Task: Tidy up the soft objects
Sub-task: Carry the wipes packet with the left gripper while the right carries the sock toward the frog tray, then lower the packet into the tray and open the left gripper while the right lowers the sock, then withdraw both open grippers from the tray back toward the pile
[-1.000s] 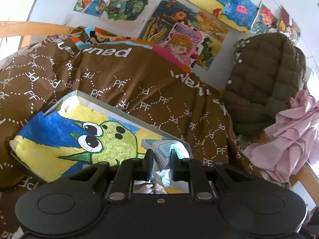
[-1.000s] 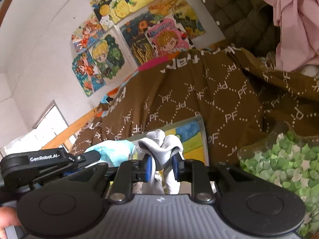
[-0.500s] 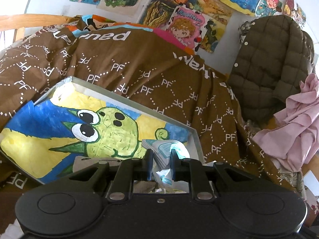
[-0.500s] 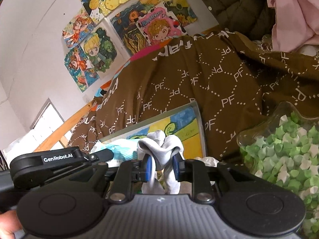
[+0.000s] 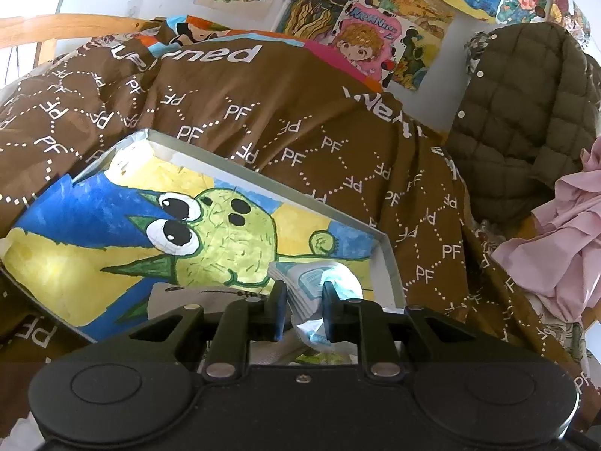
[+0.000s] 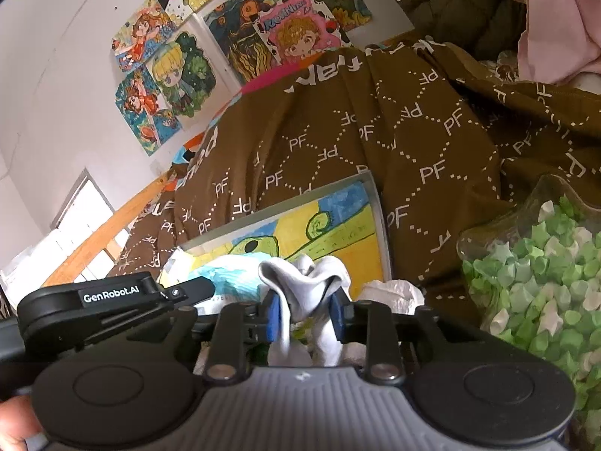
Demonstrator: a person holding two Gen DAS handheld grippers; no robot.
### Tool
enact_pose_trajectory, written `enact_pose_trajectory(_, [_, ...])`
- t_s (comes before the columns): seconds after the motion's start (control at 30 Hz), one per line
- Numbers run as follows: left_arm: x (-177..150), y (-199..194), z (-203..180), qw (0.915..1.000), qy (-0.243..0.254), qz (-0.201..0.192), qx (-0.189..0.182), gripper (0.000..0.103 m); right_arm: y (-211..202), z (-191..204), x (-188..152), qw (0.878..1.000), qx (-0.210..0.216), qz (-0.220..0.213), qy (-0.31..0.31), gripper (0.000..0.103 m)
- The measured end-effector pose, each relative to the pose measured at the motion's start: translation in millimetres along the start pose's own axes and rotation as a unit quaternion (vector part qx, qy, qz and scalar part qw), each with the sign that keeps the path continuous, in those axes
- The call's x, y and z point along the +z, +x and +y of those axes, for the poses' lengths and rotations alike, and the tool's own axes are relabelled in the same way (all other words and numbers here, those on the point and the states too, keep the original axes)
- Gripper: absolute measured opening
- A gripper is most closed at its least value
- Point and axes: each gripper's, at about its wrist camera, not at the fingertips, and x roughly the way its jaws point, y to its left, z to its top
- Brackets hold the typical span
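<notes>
My left gripper [image 5: 303, 308] has a blue-and-white soft packet [image 5: 319, 282] between its fingers. The jaws are opening and the packet still fills the gap. It hangs over the near right corner of a shallow box [image 5: 387, 259] painted with a green cartoon creature. My right gripper [image 6: 305, 315] is around a white sock [image 6: 300, 282], which drapes over both pads above the same box [image 6: 375, 203]. Its jaws are opening too. The left gripper's black housing [image 6: 112, 297] shows at the lower left of the right wrist view.
A brown "PF" blanket [image 5: 300, 120] covers the bed around the box. An olive quilted jacket [image 5: 526, 112] and pink cloth [image 5: 563, 248] lie to the right. A clear bowl of green and white paper stars [image 6: 526, 282] and crumpled white tissue [image 6: 390, 289] sit at the right.
The left gripper has dropped closer to the painted box with the packet. Both pairs of jaws have widened slightly, the right more than the left; the sock has loosened between its pads.
</notes>
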Motion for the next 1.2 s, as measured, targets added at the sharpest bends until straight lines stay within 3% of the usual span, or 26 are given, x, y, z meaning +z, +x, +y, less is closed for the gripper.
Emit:
enact_pose_trajectory(0.23, [-0.2,0.5,2.7,0.9999,0.002,0.006,0.01,0.025,1.0,0.3,-1.2,1.0,-0.007,0.002,-0.003,0.038])
enact_pose_trajectory(0.47, [-0.9,-1.1,3.5,0.9997,0.009,0.011,0.018,0.03,0.9,4.4,-1.6,1.0,-0.012,0.0,-0.015,0.051])
enact_pose_trajectory(0.73, [0.2,-8.1,4.2,0.9996,0.016,0.007,0.022,0.055,-1.0,6.9,-1.2,0.999,-0.015,-0.002,-0.028,0.064])
enact_pose_trajectory(0.9, [0.5,-14.6,5.2,0.9997,0.017,0.0,0.019,0.063,-4.3,9.8,-0.4,0.999,-0.017,-0.006,-0.034,0.071])
enact_pose_trajectory(1.2, [4.0,-37.3,3.0,0.9988,0.029,-0.027,0.028,0.084,-27.4,23.1,6.4,0.997,-0.023,-0.039,-0.064,0.087])
